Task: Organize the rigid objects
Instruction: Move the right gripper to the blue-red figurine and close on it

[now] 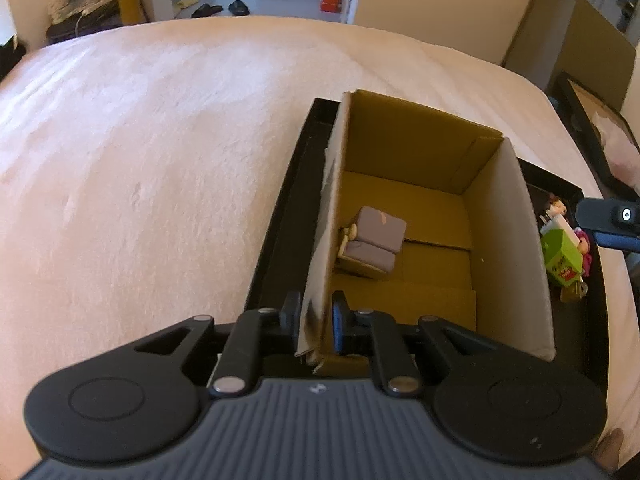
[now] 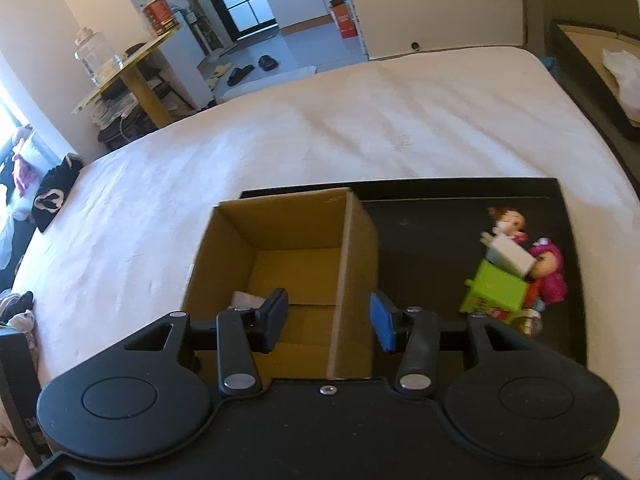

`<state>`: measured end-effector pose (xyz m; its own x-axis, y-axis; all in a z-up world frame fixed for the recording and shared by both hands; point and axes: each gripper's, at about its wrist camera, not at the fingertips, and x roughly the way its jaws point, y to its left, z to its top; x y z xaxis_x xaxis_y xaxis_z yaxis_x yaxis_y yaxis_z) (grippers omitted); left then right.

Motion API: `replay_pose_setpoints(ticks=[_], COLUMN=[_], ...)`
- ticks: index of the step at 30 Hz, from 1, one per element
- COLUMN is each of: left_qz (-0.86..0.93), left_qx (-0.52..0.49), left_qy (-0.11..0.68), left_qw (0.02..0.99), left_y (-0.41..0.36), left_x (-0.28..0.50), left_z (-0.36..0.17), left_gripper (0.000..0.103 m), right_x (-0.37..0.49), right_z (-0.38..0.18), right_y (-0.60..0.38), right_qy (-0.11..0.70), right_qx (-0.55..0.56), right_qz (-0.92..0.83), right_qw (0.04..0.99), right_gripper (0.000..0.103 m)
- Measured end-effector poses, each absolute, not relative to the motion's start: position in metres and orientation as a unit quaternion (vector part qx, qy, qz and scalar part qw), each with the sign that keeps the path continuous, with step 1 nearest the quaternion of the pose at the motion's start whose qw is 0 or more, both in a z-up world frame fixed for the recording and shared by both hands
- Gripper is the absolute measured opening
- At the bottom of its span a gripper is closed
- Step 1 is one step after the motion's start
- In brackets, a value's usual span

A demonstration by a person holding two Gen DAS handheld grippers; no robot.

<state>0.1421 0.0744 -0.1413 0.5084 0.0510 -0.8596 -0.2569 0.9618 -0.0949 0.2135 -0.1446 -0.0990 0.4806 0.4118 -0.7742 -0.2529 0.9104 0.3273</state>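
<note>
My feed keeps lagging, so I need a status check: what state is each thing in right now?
Left hand-held gripper: shut on the cardboard box's near wall.
Right hand-held gripper: open, nothing between its fingers, above the box's right wall.
Cardboard box: open-topped, upright, standing in the black tray.
Toy sofa: inside the box, against its left wall.
Black tray: flat on the bed.
Toy pile: heaped in the tray, outside the box.

A home bedroom. A bed (image 2: 360, 128) fills the view. Slippers (image 2: 244, 72) lie on the floor beyond.
</note>
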Motion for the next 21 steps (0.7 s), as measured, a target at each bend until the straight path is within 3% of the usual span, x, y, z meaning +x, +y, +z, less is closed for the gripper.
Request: replay_pose_setpoints(ticks=[5,7,9,12,15,21], left_qz=[0.102,0.111,0.115,0.122,0.131,0.136], left_qx=[-0.090,-0.088,-0.083,-0.068,-0.056,-0.052], left_qy=[0.485,0.485,0.485,0.480,0.478,0.472], left_qw=[0.864,0.863,0.863,0.866,0.867,0.870], left_y=[0.071,0.071,0.069,0.066,0.064,0.062], left_x=[0.141,0.142,0.144,0.144,0.145,0.144], left_z=[-0.137,-0.135,-0.133,-0.128,-0.124,-0.117], left_gripper=[0.016,0.022,0.041,0.055,0.066,0.077], right_x=[0.216,0.218,0.219,0.222,0.227,0.241], right_z=[-0.108,-0.111,-0.113,-0.116,-0.118,-0.129], right_y=[-0.174,-0.186,-0.196,-0.211,-0.223,-0.248], right_qy=[0.476,0.478,0.478,0.479,0.478,0.481], right_qx=[0.098,0.103,0.107,0.114,0.122,0.145], right_qz=[0.181,0.176,0.169,0.165,0.160,0.148], right_qw=[0.855,0.855,0.855,0.855,0.855,0.852], right_gripper=[0.047,0.049,0.052,0.054,0.057,0.065])
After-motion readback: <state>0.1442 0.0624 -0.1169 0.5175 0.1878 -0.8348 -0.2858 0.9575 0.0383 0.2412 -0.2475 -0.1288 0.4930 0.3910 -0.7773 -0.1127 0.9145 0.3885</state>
